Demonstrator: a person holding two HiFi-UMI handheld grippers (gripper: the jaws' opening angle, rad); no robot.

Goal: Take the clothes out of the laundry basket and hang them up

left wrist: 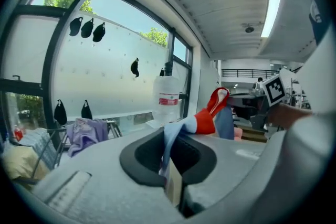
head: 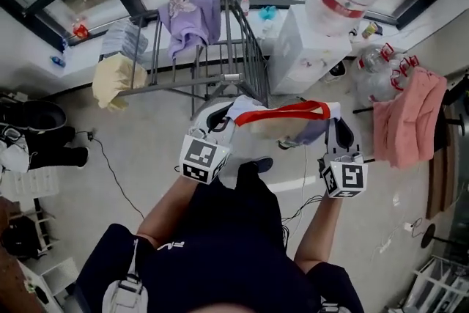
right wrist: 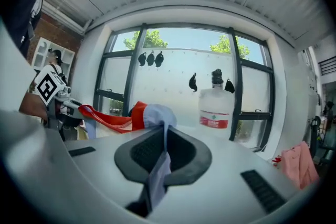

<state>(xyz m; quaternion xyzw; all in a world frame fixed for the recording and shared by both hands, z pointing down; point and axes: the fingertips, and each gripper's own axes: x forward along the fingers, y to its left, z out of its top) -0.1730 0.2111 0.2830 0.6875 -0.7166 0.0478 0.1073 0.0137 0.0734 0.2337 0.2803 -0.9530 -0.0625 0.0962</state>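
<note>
The person wears a dark navy short-sleeved shirt [head: 220, 260] with small white lettering [head: 168, 247] on the chest. The left claw [head: 229, 112] and right claw [head: 334, 117] have pale grey shells, black recessed pads, and each a white marker cube [head: 204, 159] printed with black squares
</note>
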